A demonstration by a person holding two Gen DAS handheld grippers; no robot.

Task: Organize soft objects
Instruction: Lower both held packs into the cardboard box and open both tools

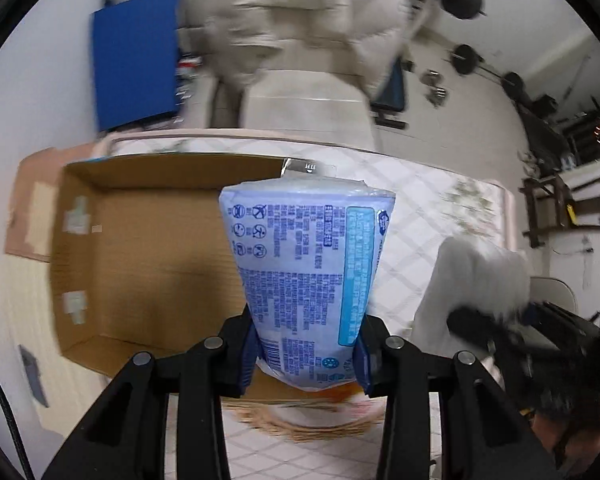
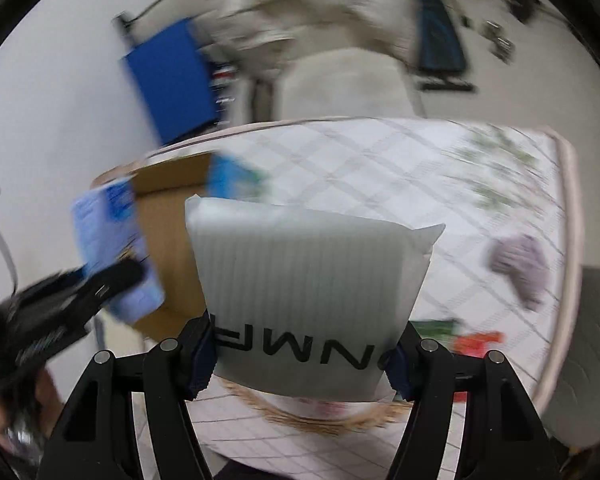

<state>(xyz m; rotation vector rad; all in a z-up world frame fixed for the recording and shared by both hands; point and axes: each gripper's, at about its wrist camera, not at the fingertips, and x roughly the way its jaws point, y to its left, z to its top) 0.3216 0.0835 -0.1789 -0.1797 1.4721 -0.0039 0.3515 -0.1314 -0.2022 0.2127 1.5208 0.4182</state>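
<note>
Blue pack [image 1: 308,280]: being carried upright in the left gripper [image 1: 306,354], whose jaws are pinching its lower end; it is hanging in front of the box [image 1: 148,248], near the box's right side, not yet inside.
White pack [image 2: 312,300]: being carried by the right gripper [image 2: 304,354], jaws clamping its lower edge by the black lettering; it is hovering over the mat [image 2: 400,168], right of the box.
Box: lying open on the mat; the floor that shows is bare, so I judge nothing is packed yet, though the blue pack is hiding part of it.
Progress: early, as I read it. Two soft items are being lifted together, neither one is being set down.
Left to do: both packs are waiting to go into the box. A purple cloth [image 2: 520,268] is lying on the mat to the right, and a red item [image 2: 478,342] and a green one [image 2: 436,326] are sitting near the mat's edge; blur is keeping me from telling what those are.
Basket [image 2: 324,420]: sitting below both grippers, only its woven rim showing.
</note>
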